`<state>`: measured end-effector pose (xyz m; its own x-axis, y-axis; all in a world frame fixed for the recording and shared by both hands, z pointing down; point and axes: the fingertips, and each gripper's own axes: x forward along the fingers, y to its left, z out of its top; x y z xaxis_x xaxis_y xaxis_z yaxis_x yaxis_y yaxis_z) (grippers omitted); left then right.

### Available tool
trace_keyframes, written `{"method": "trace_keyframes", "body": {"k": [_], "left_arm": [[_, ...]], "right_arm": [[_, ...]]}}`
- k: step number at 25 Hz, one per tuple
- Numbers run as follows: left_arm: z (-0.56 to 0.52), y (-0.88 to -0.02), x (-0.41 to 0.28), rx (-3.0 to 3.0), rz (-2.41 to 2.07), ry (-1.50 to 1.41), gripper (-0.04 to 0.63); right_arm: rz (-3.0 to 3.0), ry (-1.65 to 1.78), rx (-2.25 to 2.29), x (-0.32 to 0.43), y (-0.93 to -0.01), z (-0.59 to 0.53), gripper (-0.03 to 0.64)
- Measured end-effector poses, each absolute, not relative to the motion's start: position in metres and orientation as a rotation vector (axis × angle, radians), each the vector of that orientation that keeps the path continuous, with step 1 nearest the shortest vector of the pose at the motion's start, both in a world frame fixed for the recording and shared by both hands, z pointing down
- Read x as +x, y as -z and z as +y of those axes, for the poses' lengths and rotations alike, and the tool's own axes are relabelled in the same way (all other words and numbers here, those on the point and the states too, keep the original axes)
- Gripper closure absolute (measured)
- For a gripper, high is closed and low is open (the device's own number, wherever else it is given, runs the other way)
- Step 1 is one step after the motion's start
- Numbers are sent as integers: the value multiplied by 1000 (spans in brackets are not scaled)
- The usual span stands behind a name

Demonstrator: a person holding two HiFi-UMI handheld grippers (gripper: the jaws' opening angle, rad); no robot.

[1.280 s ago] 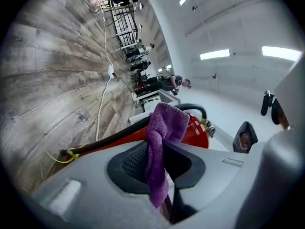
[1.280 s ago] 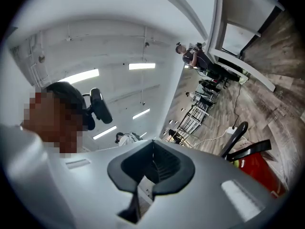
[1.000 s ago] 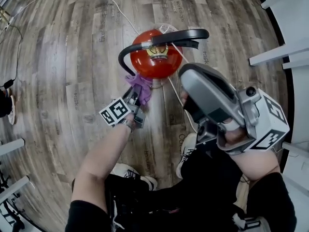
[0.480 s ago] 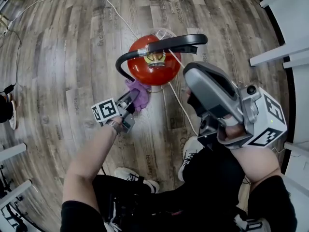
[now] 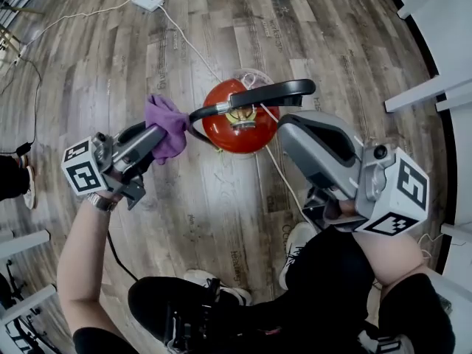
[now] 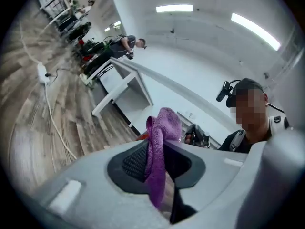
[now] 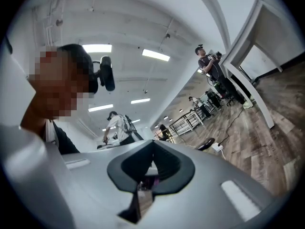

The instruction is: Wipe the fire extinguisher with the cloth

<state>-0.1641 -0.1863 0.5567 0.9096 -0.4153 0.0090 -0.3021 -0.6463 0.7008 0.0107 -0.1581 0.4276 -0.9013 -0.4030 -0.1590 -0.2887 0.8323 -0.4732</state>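
On the wood floor (image 5: 221, 220) stands a red fire extinguisher (image 5: 232, 127). Left gripper (image 5: 151, 140) clamped on purple cloth (image 5: 167, 124), just beside it. Right gripper (image 5: 286, 126) jaws together, empty.

A white power strip (image 5: 147, 1) and its cable (image 5: 186, 40) lie on the wooden floor (image 5: 221, 212).

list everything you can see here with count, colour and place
fire extinguisher: one, red and black, standing on the floor, centre
cloth: one, purple, in the left gripper, left of the extinguisher
power strip: one, white, on the floor, top
cable: one, white, on the floor from the power strip
desk legs: several, white, right edge
shoes: two, white and black, bottom
left gripper: one, grey, shut on the cloth
right gripper: one, grey, shut and empty, right of the extinguisher
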Motion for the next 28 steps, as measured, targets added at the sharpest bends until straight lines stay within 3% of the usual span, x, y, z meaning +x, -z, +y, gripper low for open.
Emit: {"method": "trace_keyframes", "body": {"k": [3,7,10,13,19,28], "left_arm": [[-215,-526,-166,2429,-531,131,523],[-243,-526,-140,2491,-467,-7,523],[-254,-536,-119,2519,-422,-106,523],[-264,-547,-108,2541,-399,-220,523],[-269,-565,-96,2528,-338,-373,523],[-271,-606,-76,2430,-206,-555,531]], "right_arm": [[2816,715,-481,5,-439,-154,614],[2476,1100,-217,20,-430,-157,614],[2304,1162,-296,50,-428,-179,614],[2389,1067,-545,78,-439,-198,614],[2912,614,-1457,131,-501,-222,614],[3041,529,-1234,102,-500,-208,614]]}}
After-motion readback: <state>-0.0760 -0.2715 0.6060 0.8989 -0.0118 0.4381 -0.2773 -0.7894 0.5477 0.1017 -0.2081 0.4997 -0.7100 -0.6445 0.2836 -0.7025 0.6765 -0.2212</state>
